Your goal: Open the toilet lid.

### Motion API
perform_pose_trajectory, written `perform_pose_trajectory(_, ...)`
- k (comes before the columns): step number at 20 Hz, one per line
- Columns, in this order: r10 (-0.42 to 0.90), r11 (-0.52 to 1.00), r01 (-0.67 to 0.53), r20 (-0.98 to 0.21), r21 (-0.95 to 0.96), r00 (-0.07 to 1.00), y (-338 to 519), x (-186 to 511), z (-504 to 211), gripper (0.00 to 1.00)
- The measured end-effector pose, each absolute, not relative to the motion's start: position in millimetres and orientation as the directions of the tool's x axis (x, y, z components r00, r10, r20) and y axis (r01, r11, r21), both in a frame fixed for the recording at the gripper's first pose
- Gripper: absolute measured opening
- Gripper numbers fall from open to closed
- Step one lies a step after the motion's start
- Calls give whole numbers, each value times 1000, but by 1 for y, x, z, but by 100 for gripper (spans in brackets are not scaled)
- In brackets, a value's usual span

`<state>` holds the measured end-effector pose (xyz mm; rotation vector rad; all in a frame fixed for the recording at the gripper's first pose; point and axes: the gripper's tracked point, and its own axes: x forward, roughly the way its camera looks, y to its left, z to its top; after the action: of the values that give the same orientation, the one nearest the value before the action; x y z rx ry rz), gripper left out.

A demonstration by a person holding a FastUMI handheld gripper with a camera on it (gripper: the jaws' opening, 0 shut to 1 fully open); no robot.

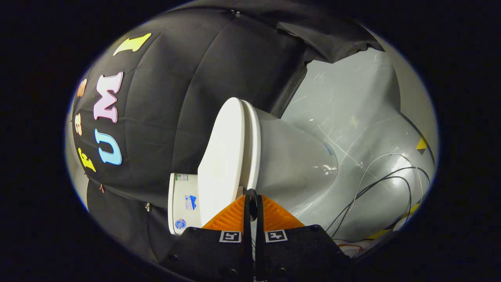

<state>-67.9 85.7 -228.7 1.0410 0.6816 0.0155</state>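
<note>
The view is rolled sideways, so the white toilet appears tipped on its side. Its lid [223, 156] lies flat against the seat [253, 141], with only a thin seam between them. The bowl [297, 164] swells out beyond the seat, and the tank [182, 203] stands behind the lid. My gripper [252, 194] is shut, its fingers pressed close together with only a sliver between them. The tips sit right at the rim of the seat and lid, close to the tank end. I see nothing pinched between the fingers.
The grey glossy floor [352, 117] spreads past the bowl, with several thin cables [375, 184] looping across it. Black cloth [176, 98] hangs as the booth's wall behind the lid and tank. A yellow marker [421, 144] lies on the floor farther out.
</note>
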Motion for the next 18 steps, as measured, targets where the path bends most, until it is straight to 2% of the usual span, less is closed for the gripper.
perform_pose_trajectory(4,308,584,269,-516,766,799,86,-69,-221,8)
perform_pose_trajectory(10,313,577,252,-495,777,811,90,-70,-204,6)
perform_pose_trajectory(18,285,622,231,-491,748,823,110,-71,-149,5)
